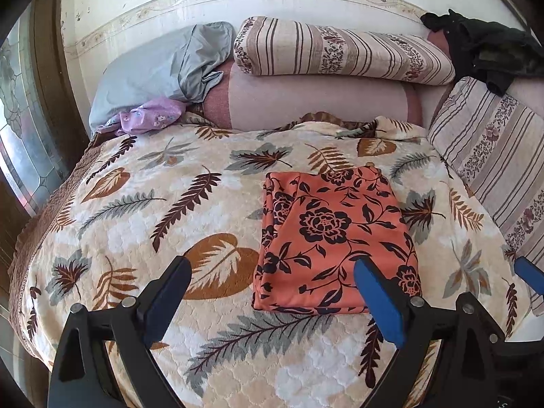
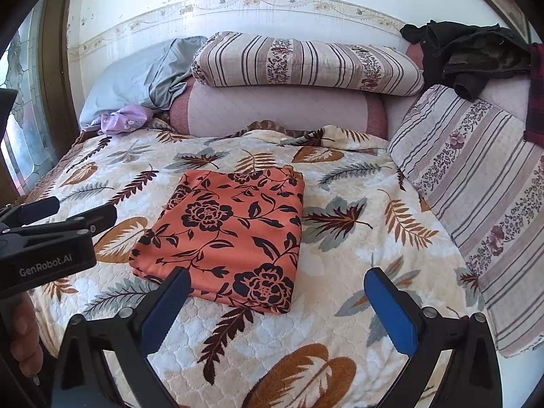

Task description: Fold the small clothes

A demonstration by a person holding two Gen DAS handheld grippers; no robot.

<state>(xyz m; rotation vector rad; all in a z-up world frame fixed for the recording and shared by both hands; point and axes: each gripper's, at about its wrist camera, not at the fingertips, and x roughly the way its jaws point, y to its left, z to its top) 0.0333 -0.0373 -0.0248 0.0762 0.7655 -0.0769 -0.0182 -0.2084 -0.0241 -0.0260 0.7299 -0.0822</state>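
Note:
An orange cloth with a black flower print point(image 1: 326, 238) lies folded into a flat rectangle on the leaf-patterned bedspread point(image 1: 153, 204). It also shows in the right wrist view point(image 2: 234, 234). My left gripper point(image 1: 273, 268) is open and empty, held above the cloth's near edge; its right finger overlaps the cloth in the view. My right gripper point(image 2: 280, 280) is open and empty, above the cloth's near right corner. The left gripper also shows at the left edge of the right wrist view point(image 2: 81, 209).
Striped pillows point(image 1: 340, 51) and a pink bolster point(image 1: 306, 98) lie at the bed's head. Another striped pillow point(image 2: 476, 187) lies at the right. A grey-blue pillow point(image 1: 153, 74), a small purple cloth point(image 1: 149, 115) and dark clothes point(image 1: 486, 51) lie at the back. A window point(image 1: 20, 129) is at the left.

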